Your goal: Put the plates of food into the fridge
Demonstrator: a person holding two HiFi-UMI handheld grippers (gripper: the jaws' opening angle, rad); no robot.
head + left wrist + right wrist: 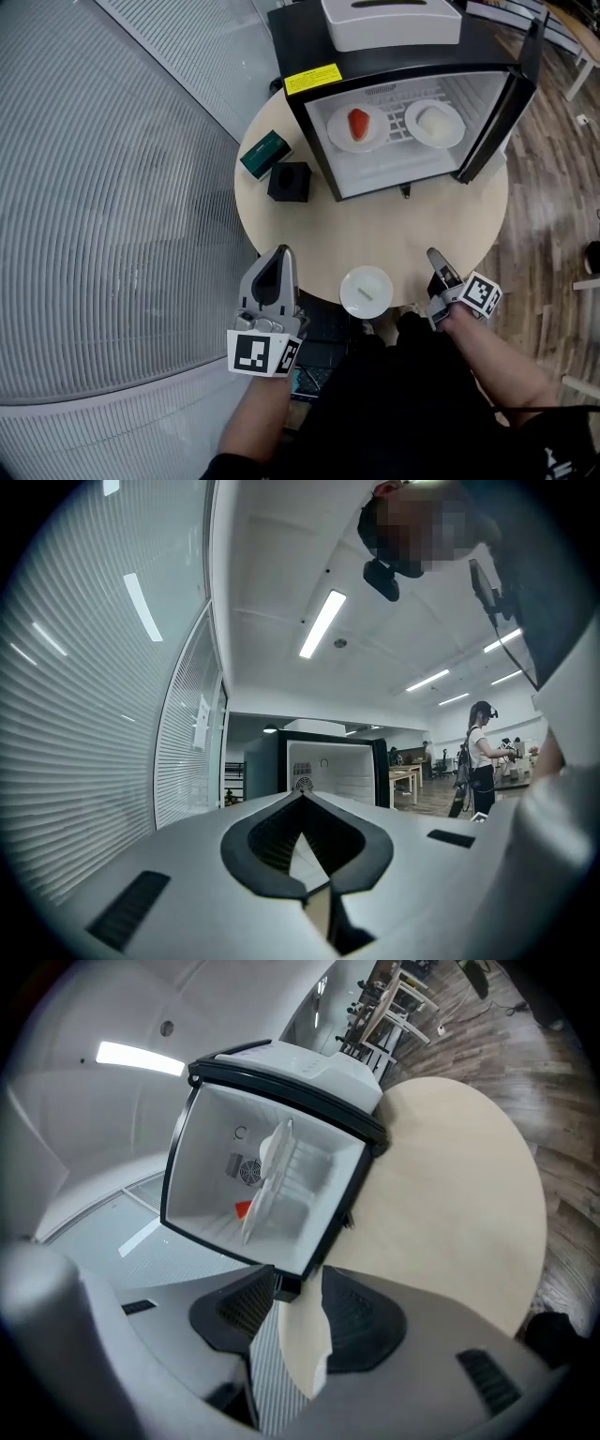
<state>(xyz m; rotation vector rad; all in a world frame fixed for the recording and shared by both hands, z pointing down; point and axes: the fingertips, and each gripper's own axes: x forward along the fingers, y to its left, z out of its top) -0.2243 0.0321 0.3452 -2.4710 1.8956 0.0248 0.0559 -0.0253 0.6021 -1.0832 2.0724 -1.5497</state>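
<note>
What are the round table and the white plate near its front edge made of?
The table looks like pale wood or wood-look laminate: matt, even beige, no grain that I can make out. The plate looks like glazed ceramic, possibly plastic: plain white, smooth, with a raised rim; the pictures leave that open.

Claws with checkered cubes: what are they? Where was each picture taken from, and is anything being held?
No robot: a person holds one claw in each hand. The head view comes from a camera on their head; the other two from cameras riding on the claws. The left claw is shut, the right claw open, both empty. The round table carries an open fridge holding a red-food plate and a white-food plate, a green box, a black box and a third plate at the near edge.
</note>
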